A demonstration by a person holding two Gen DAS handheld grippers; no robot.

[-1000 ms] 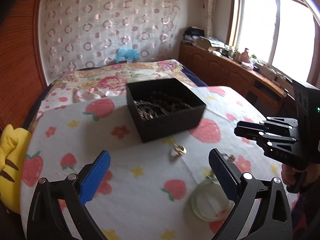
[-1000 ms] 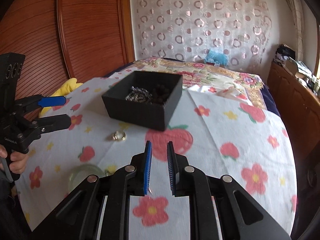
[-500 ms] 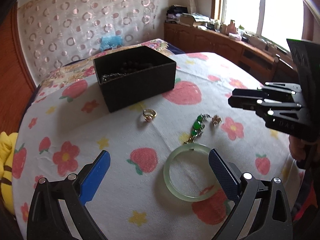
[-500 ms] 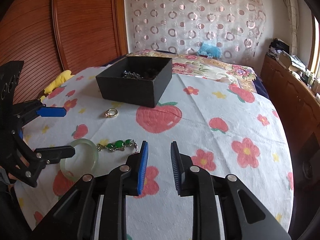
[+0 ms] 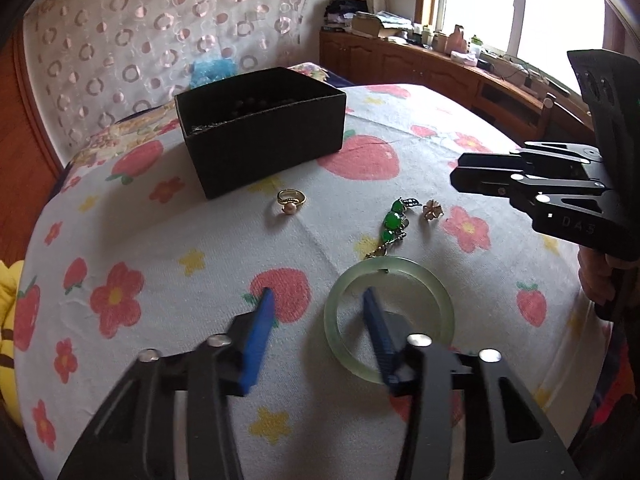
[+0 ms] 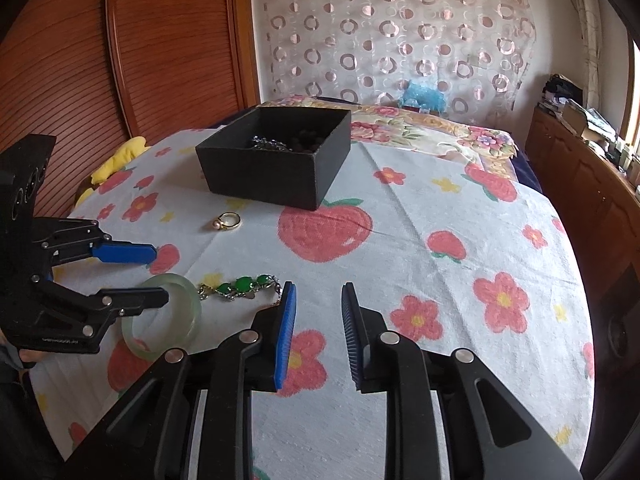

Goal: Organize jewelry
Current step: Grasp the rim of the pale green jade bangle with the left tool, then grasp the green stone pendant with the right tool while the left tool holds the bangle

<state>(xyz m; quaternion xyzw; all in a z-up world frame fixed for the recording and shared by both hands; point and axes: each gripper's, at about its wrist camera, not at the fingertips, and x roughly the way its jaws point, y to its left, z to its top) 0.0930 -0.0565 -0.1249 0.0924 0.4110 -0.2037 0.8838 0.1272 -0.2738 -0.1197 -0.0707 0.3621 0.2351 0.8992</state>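
A pale green translucent jade bangle [image 5: 389,320] lies flat on the white tablecloth printed with red strawberries and flowers [image 5: 168,280], and the left gripper [image 5: 318,300] straddles its near-left rim: one blue-padded finger sits inside the ring, the other outside on the cloth, jaws spread with a gap wider than the rim. No pinch is made so far, by the look of it. The step in hand seems to be picking up the bangle for the open black cardboard box [image 5: 262,128], which stands further back on the table and already holds a silvery chain and dark beads. Just beyond the bangle, touching or nearly touching its far edge, lies a green-stone bracelet with silver links [image 5: 394,224]; beside that sits a small gold flower-shaped earring [image 5: 433,210], and nearer the box a gold ring with a pearl [image 5: 291,201]. The right gripper [image 6: 318,308] hovers low over the cloth to the right of the bracelet, empty, fingers parted; whether its left pad touches the bracelet's chain end I cannot tell. The next move calls for closing the left jaws squarely on the bangle's rim; the smooth, hard stone will likely slip if gripped at an angle, so a firm, level pinch matters, and then a lift clear of the bracelet before carrying it over the box wall.
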